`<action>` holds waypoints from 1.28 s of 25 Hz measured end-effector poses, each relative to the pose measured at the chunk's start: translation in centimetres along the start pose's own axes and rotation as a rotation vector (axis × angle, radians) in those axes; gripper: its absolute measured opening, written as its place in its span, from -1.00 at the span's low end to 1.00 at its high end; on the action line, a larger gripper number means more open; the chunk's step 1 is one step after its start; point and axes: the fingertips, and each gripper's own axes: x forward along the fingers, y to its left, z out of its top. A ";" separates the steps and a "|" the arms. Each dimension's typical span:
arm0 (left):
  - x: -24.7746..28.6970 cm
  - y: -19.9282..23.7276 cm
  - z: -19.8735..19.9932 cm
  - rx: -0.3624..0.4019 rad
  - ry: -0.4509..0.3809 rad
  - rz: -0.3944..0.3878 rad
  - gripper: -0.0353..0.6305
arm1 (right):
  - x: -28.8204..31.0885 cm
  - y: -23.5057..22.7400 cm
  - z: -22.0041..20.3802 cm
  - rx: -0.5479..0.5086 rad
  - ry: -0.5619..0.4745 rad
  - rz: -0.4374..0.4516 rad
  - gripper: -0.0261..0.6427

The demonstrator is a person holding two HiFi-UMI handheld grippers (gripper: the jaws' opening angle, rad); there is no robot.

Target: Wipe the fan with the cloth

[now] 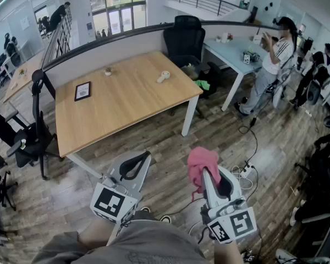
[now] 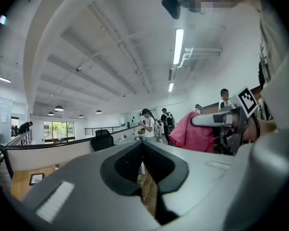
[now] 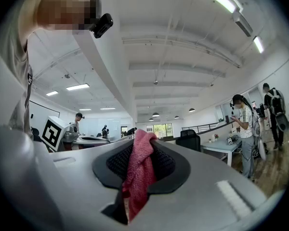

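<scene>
A small white fan point(image 1: 163, 76) lies on the wooden table point(image 1: 126, 106), toward its far right part. Both grippers are held low in front of me, well short of the table. My right gripper point(image 1: 208, 173) is shut on a pink cloth point(image 1: 201, 164), which bunches over its tip. In the right gripper view the cloth point(image 3: 138, 173) hangs pinched between the dark pads point(image 3: 164, 163). My left gripper point(image 1: 142, 158) is shut with nothing in it; its pads point(image 2: 160, 163) meet in the left gripper view, where the cloth point(image 2: 196, 133) shows to the right.
A framed picture point(image 1: 82, 91) and a small pot point(image 1: 108, 70) also sit on the table. Black chairs stand at the left point(image 1: 36, 136) and behind the table point(image 1: 185, 37). People stand by a white desk point(image 1: 231, 56) at right. Cables and a power strip point(image 1: 246, 170) lie on the floor.
</scene>
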 end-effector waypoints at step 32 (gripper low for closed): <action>7.3 1.9 -1.7 -0.048 0.011 0.077 -0.18 | 4.0 -7.4 -2.8 -0.023 0.082 -0.005 -0.69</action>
